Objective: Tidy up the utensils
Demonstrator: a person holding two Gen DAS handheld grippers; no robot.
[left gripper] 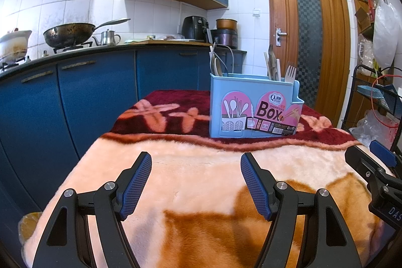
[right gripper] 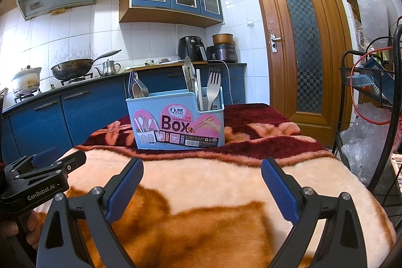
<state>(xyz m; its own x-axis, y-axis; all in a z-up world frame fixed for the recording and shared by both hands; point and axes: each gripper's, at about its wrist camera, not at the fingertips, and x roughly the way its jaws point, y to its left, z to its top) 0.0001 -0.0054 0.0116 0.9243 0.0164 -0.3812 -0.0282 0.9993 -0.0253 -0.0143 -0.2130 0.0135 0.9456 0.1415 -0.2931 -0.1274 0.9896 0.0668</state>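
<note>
We judge the sorting to be all but done: the light blue plastic chopstick box with the pink "Box" label [right gripper: 176, 122] stands upright on the dark red far band of the plush peach-and-brown blanket [left gripper: 201, 167] that covers the table, and it already holds everything we can find. Metal spoons [right gripper: 137, 89] lean in its left compartment, while a pale plastic fork [right gripper: 213, 87], a white flat handle and a grey utensil stand in its right one. No loose utensil lies on the blanket that we can see. Our left gripper [left gripper: 196, 182] hangs over the near blanket with its blue-padded fingers spread wide and nothing between them; our right gripper [right gripper: 202, 187] does likewise. The box walls hide how the pieces sit inside and whether a middle compartment is filled. The blanket's near edge is cut off by the grippers, so we cannot rule out something lying there.
</note>
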